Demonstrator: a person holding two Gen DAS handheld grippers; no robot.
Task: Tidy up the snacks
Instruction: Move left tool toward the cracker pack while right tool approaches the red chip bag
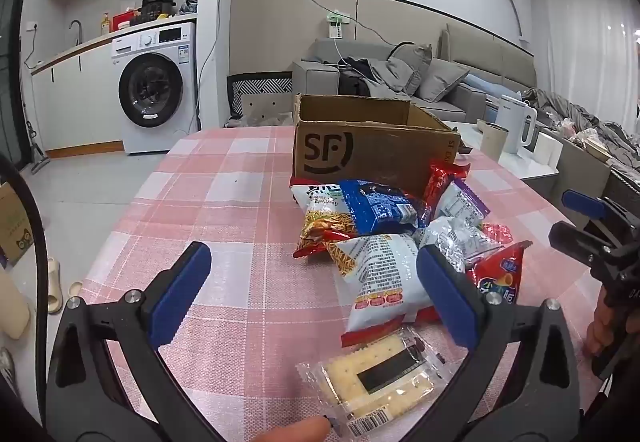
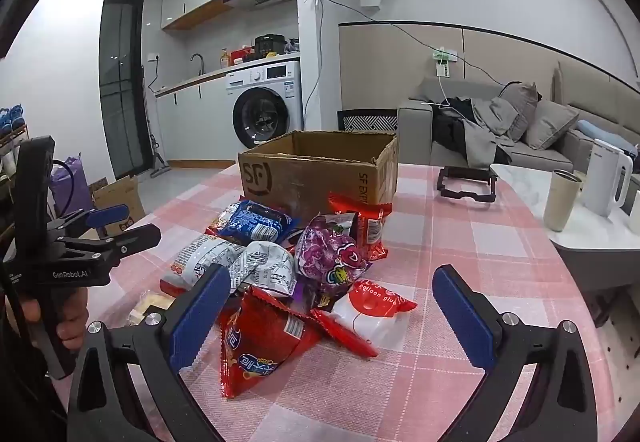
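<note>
A heap of snack packets (image 1: 384, 234) lies on the pink checked tablecloth (image 1: 224, 209) in front of an open SF cardboard box (image 1: 360, 145). My left gripper (image 1: 312, 278) is open and empty, just left of the heap, with a clear cracker packet (image 1: 376, 382) below it. In the right wrist view the heap (image 2: 288, 274) lies before the box (image 2: 320, 169). My right gripper (image 2: 332, 298) is open and empty above a red triangular packet (image 2: 260, 342) and a purple candy bag (image 2: 328, 258). Each gripper shows at the other view's edge.
A black frame (image 2: 466, 183) lies on the table right of the box. A side table with a beige cup (image 2: 562, 199) and a white kettle (image 2: 604, 177) stands to the right. Behind are a grey sofa (image 2: 500, 121) and a washing machine (image 2: 264, 105).
</note>
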